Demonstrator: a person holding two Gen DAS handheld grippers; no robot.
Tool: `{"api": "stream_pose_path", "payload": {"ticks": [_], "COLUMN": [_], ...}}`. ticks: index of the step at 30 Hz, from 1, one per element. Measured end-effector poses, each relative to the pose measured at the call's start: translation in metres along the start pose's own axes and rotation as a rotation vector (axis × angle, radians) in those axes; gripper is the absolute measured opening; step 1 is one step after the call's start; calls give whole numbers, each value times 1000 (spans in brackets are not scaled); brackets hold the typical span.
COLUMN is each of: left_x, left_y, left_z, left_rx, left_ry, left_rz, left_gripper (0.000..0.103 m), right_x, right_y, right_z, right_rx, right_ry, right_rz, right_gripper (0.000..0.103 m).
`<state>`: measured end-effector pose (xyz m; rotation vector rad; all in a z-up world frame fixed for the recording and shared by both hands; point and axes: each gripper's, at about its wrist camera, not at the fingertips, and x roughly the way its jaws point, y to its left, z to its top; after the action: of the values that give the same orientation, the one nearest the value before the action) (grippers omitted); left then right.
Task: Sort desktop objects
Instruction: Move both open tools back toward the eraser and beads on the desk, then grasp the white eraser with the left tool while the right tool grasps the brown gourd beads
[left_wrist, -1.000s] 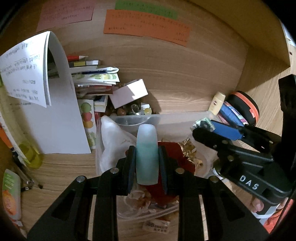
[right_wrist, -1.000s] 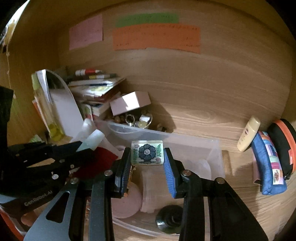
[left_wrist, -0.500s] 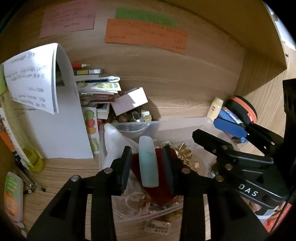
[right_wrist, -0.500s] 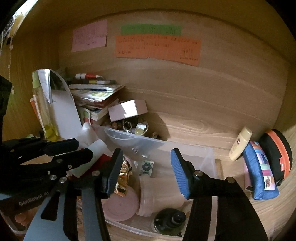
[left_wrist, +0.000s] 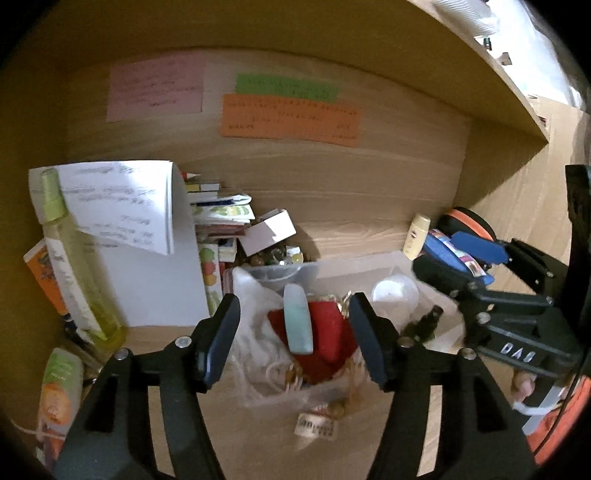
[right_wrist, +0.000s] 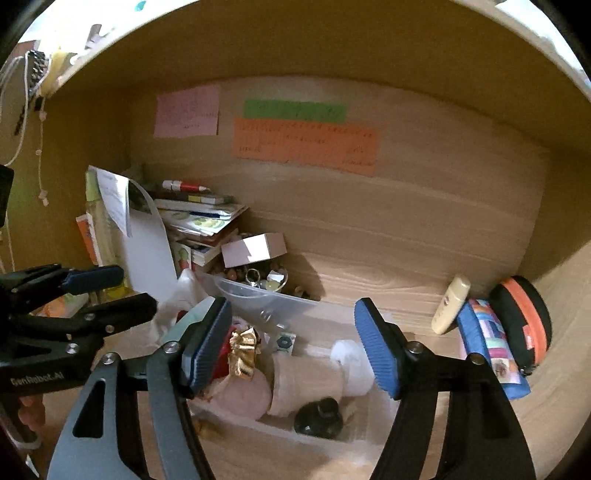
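Both jaw pairs have just been opening and stand apart, nothing clamped. Below the left gripper (left_wrist: 293, 341), the pale teal oblong tube (left_wrist: 297, 319) is seen lying inside the clear plastic storage bin (left_wrist: 354, 264), on a red pouch (left_wrist: 327, 330), apparently released there for sorting. The right gripper (right_wrist: 291, 345) is held over the same bin, where a small floral-patterned block (right_wrist: 284, 341) rests. Beyond the bin, a cream bottle (right_wrist: 450, 304) leans.

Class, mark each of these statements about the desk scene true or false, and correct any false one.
1. The teal tube lies in the clear plastic bin. True.
2. The left gripper is clamped on the tube. False: it is open, holding nothing.
3. Three coloured notes, including the orange note, are on the back panel. True.
4. The blue pencil case is inside the bin. False: it sits beside the bin on the desk.
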<state>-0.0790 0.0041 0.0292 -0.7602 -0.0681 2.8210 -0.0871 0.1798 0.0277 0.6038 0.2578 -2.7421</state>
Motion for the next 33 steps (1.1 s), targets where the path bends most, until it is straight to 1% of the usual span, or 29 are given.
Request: {"api": "stream_pose_path", "payload": {"ticks": [6, 10, 12, 15, 19, 21, 23, 24, 25, 27, 29, 31, 33], "left_x": [-6, -4, 1, 16, 36, 47, 59, 61, 61, 59, 59, 58, 59], "left_y": [-3, -5, -7, -14, -22, -25, -28, -29, -31, -33, -34, -36, -36], "left_z": [-23, -45, -55, -72, -88, -92, -97, -98, -99, -100, -100, -101, -100], "left_rx": [24, 40, 52, 76, 99, 98, 101, 103, 111, 109, 114, 127, 120], "left_ry": [58, 117, 154, 231, 322, 367, 416, 424, 413, 414, 403, 389, 387], "left_rz": [20, 20, 11, -12, -42, -56, -63, -60, -46, -49, -35, -13, -14], "left_gripper": [64, 64, 64, 64, 64, 63, 53, 53, 53, 52, 44, 40, 40], "right_x": [-21, -26, -26, -24, -16, -9, -1, 1, 4, 6, 10, 13, 18], "right_y": [6, 14, 19, 24, 26, 25, 22, 20, 19, 17, 18, 20, 25], "right_z": [-13, -28, -37, -52, -70, -78, -85, -88, -90, -93, -96, -97, -98], "right_rx": [-22, -46, -62, -70, -43, -21, 10, 21, 33, 37, 39, 42, 38], "right_ry": [-11, 17, 46, 93, 159, 208, 255, 271, 288, 303, 316, 330, 345], "right_rz": [4, 28, 39, 70, 111, 136, 162, 170, 177, 176, 177, 188, 195], "right_gripper": [68, 68, 68, 68, 68, 68, 68, 68, 68, 68, 68, 68, 68]}}
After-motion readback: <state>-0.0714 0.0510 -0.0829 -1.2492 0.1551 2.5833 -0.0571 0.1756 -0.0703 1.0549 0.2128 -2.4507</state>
